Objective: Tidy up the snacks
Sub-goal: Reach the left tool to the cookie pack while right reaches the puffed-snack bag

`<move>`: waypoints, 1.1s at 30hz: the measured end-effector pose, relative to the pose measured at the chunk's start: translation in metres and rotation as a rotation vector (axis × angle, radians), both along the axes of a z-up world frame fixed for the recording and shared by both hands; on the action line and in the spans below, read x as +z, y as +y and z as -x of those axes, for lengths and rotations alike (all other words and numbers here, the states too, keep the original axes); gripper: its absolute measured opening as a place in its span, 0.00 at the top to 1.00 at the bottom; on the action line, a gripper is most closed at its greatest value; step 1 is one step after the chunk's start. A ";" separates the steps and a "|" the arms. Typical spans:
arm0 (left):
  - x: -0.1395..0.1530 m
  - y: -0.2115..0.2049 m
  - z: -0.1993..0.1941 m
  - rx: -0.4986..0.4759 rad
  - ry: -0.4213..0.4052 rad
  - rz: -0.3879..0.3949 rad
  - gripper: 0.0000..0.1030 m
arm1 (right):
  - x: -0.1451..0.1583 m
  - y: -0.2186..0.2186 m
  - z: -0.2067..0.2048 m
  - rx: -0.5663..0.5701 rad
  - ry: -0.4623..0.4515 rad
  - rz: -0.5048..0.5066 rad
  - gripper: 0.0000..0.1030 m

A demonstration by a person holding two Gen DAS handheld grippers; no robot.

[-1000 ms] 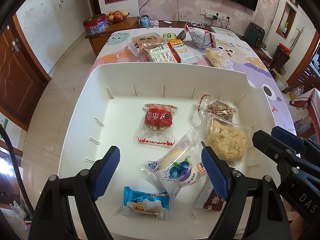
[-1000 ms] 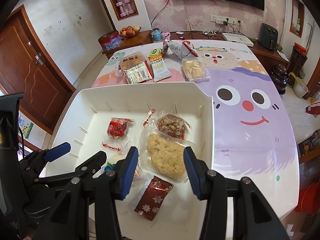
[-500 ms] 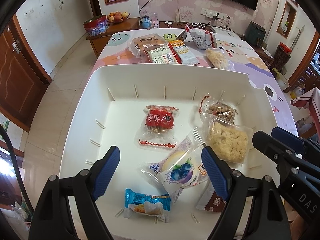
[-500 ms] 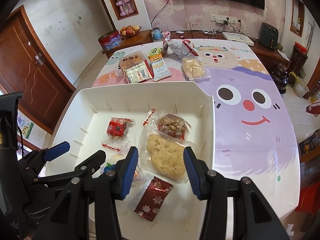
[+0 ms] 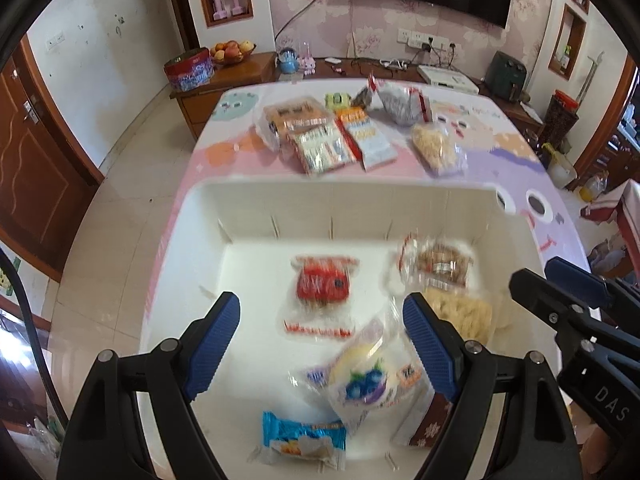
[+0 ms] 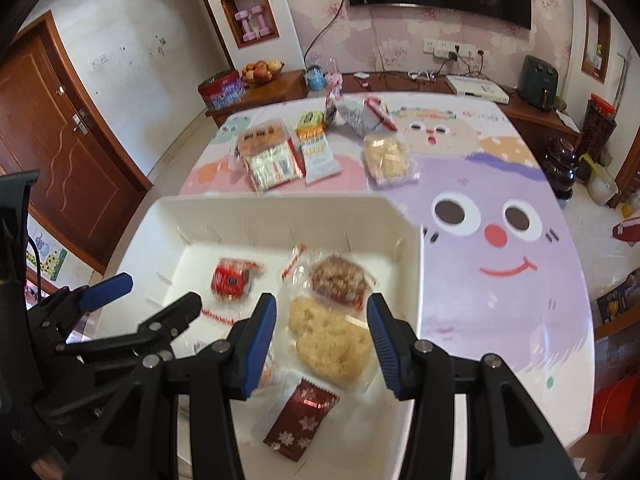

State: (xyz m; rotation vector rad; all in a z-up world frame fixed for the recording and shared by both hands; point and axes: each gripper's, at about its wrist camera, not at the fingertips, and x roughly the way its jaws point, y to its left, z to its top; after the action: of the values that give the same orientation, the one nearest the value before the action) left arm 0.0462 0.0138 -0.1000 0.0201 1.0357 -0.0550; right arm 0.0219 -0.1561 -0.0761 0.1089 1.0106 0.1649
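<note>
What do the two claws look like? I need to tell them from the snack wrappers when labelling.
Both match: the left claw and right claw have black angular plastic linkages joined by silver round-head pins, and each finger ends in a blue ribbed pad. White letters "DAS" mark the right claw's body in the left view. A black cable curves along that view's left edge. No sleeves show.
</note>
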 end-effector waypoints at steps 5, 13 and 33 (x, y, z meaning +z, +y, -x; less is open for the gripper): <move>0.037 0.015 -0.031 0.007 -0.047 0.011 0.19 | 0.031 -0.010 -0.026 0.009 -0.061 0.018 0.54; 0.102 0.031 -0.092 -0.014 -0.101 -0.007 0.15 | 0.099 -0.027 -0.081 0.056 -0.134 0.036 0.45; -0.017 0.006 -0.267 0.107 0.219 0.042 0.10 | 0.016 -0.038 -0.264 0.036 0.066 0.160 0.33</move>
State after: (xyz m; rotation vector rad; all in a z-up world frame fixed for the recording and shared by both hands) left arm 0.3128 0.0203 -0.1173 -0.0812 1.2526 0.0192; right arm 0.2861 -0.1946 -0.0602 -0.0495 1.0885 0.1132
